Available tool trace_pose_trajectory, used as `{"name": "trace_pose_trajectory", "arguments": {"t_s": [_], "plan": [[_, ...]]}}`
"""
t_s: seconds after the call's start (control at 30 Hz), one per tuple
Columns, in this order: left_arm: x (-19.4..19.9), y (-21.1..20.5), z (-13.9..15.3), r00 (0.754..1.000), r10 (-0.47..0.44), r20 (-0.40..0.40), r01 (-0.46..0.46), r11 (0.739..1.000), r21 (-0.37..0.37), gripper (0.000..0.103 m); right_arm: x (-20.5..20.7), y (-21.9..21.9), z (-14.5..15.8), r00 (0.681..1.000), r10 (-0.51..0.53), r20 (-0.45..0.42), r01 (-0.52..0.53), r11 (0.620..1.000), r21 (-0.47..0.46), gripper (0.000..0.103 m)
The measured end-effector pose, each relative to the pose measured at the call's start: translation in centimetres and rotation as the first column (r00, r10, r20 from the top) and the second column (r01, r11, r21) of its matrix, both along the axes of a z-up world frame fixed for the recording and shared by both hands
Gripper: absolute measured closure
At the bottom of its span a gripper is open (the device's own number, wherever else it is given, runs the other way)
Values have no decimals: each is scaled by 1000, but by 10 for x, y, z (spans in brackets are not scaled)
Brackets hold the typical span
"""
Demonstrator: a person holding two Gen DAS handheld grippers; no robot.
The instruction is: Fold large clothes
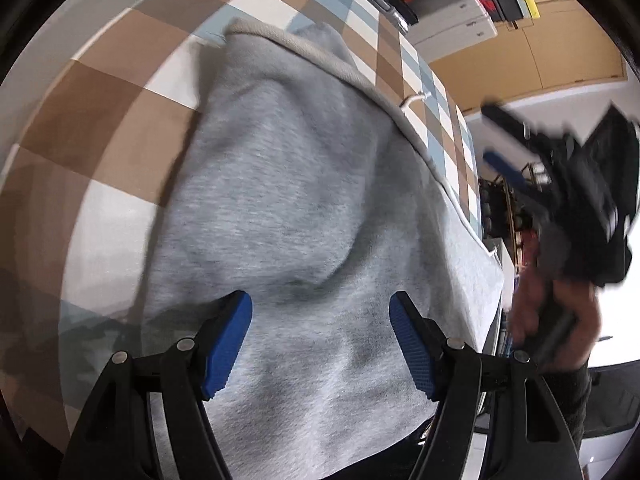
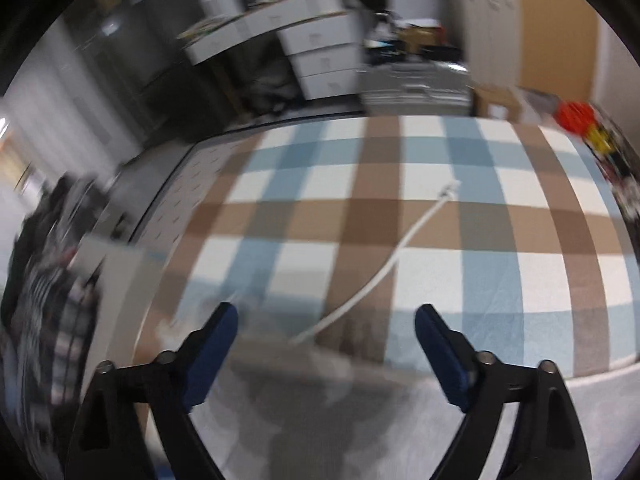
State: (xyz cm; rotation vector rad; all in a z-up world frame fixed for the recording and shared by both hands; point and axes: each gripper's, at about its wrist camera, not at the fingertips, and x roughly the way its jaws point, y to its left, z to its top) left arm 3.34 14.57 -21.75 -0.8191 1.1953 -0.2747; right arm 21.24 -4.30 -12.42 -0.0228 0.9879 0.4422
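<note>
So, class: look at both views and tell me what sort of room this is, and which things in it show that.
Probably a lived-in bedroom or storage room: a grey hoodie lies on a checked cover like a bedspread, with white drawers and stacked boxes beyond.

Checked cloth (image 2: 400, 216) in brown, blue, white covering counter. White drawer unit (image 2: 320, 60) standing beyond counter's far edge, blurred. Stacked white boxes (image 1: 452, 24) sitting past far end, against tan wall panel (image 1: 560, 52). Red and yellow objects (image 2: 580, 120) lying at right edge, too blurred to identify.
</note>
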Motion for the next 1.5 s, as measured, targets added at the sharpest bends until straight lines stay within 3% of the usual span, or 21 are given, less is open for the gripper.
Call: {"name": "trace_pose_trajectory", "arguments": {"t_s": [0.2,0.3,0.43,0.53,0.63,0.8,0.9,0.97,1.0,1.1,1.27,1.37,1.5], "plan": [[-27,41,13,984,164,74,-160,986,-52,36,-26,35,-38,964,149,-222,-141,989,53,9],[-34,53,9,972,222,77,-217,973,-78,36,-22,61,-60,949,170,-266,-169,985,27,7],[-34,58,6,953,301,35,-294,948,-124,36,-6,87,-71,965,137,-223,-147,989,-27,3],[-33,64,3,947,321,21,-315,937,-151,36,3,109,-79,981,116,-154,-145,970,-196,3],[-33,54,10,940,338,38,-331,934,-132,36,13,120,-89,991,87,-105,-114,949,-294,4],[-27,45,12,949,308,63,-302,949,-90,36,38,120,-90,996,56,-74,-73,964,-257,5],[-20,43,6,955,295,43,-292,954,-62,36,49,110,-76,1000,-12,-1,11,967,-255,7],[-17,41,3,960,279,31,-278,960,-34,36,60,98,-66,996,-74,40,82,964,-253,16],[-15,38,3,964,265,27,-265,964,-18,36,62,89,-60,993,-104,54,113,966,-232,17],[-13,30,5,969,243,38,-244,969,24,36,53,47,-32,988,-152,24,153,988,-37,15],[-10,3,14,986,149,80,-156,984,90,36,-14,-26,14,991,-131,11,128,981,145,14],[-11,-26,20,994,36,105,-47,994,103,36,-77,-84,30,985,-170,29,157,955,253,1],[-16,-70,34,977,-117,177,90,984,153,36,-158,-163,24,954,-298,25,261,870,417,0]]}}
